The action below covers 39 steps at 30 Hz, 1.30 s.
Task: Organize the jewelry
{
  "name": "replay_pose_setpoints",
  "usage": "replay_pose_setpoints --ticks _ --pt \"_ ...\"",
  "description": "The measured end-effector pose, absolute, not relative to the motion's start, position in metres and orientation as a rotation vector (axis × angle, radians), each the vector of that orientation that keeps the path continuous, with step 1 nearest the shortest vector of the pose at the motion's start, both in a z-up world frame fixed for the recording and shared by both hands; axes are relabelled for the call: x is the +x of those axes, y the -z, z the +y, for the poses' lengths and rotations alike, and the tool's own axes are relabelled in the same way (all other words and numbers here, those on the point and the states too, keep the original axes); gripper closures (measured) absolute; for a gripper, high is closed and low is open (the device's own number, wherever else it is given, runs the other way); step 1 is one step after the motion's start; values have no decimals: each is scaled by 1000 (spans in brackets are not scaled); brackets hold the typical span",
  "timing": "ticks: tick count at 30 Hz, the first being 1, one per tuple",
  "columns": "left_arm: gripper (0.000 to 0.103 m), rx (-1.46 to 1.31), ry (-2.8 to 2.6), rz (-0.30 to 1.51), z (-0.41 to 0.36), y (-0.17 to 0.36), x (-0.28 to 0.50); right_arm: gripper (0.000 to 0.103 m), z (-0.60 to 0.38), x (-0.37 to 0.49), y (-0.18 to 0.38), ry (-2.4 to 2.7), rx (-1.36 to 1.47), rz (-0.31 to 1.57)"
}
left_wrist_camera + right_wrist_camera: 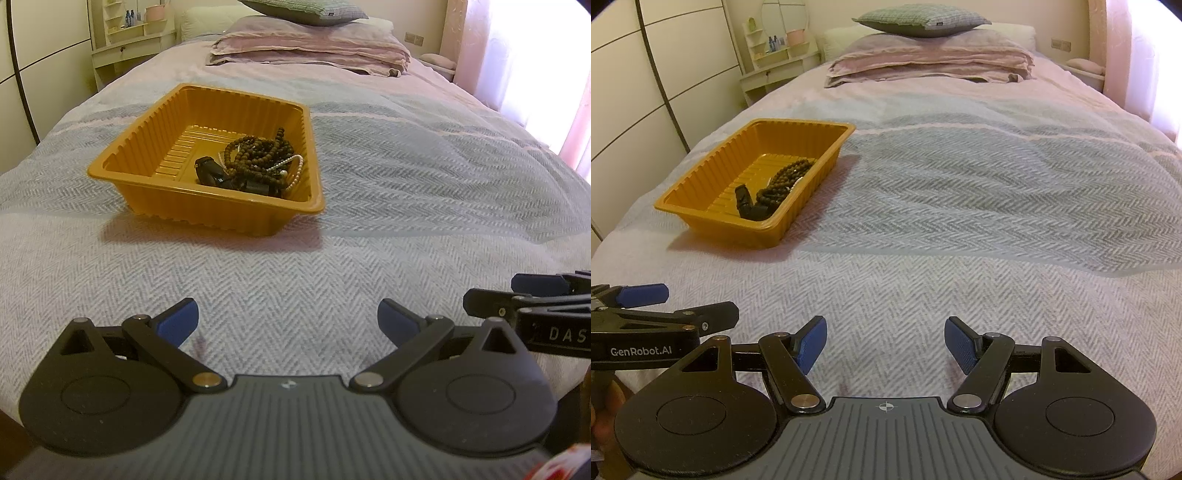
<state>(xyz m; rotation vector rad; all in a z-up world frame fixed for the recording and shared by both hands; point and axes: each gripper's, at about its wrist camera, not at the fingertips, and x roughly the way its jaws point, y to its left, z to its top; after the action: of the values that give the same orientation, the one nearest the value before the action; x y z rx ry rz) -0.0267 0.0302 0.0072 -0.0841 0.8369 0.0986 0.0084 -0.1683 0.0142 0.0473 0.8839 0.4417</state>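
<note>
An orange plastic tray (147, 136) sits on the bed's herringbone blanket. It also shows in the right wrist view (701, 173). In its near right corner lie a brown bead necklace (258, 151), a white pearl strand (295, 168) and a black item (210, 171). The brown beads (786, 181) and black item (744, 201) show in the right view too. My left gripper (288, 319) is open and empty, low over the blanket in front of the tray. My right gripper (884, 341) is open and empty, to the right of the left one.
The blanket (960, 221) covers the bed. Folded pink bedding (310, 51) with a grey pillow (306, 11) on top lies at the far end. A cream shelf unit (125, 40) and wardrobe doors (646, 92) stand at the left. Curtains (535, 55) hang at the right.
</note>
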Motion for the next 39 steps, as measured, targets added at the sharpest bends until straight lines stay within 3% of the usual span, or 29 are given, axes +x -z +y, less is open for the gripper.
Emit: replay_pose_setpoints --ticks 39 --pt "0 -76 -93 836 30 -9 -26 33 -166 10 -15 -446 47 879"
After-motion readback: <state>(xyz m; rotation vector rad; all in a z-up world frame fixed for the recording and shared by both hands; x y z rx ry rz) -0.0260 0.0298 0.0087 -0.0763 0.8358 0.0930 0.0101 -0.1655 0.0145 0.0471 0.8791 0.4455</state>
